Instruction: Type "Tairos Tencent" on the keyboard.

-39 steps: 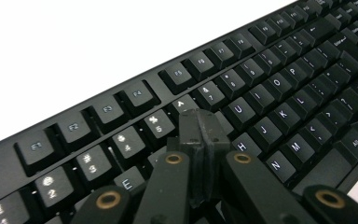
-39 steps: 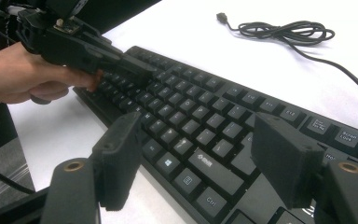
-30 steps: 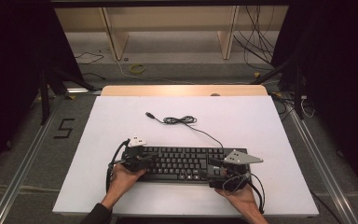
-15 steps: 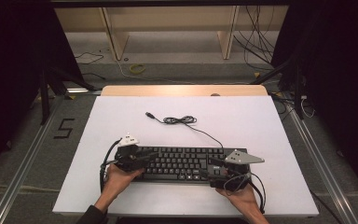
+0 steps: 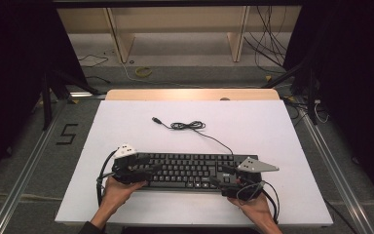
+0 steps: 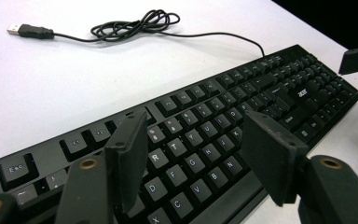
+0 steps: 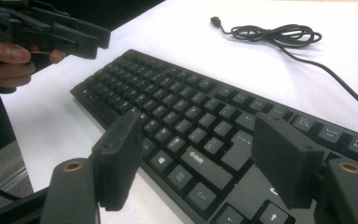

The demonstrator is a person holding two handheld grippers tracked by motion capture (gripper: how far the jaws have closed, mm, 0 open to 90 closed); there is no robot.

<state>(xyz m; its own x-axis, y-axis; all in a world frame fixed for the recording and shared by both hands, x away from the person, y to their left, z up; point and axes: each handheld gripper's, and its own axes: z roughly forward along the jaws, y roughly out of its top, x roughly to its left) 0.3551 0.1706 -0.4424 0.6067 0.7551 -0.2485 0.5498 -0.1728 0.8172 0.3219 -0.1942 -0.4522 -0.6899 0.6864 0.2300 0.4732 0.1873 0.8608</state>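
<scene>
A black keyboard lies flat near the front of the white table. Its thin cable runs back to a loose coil and a USB plug. My left gripper is at the keyboard's left end. In the left gripper view the keyboard lies below the left gripper, whose jaws have just been opening and now stand apart over the letter keys, with no pad pressing on anything. My right gripper hovers at the right end. In the right gripper view its jaws are spread wide above the keys.
The table's front edge runs just below both hands. A wooden strip borders the back of the table, with shelving and cables on the floor behind it. In the right gripper view the left gripper and its hand show at the upper left.
My left gripper has shifted slightly to the left at the keyboard's left end. The right gripper and the keyboard have stayed where they were.
</scene>
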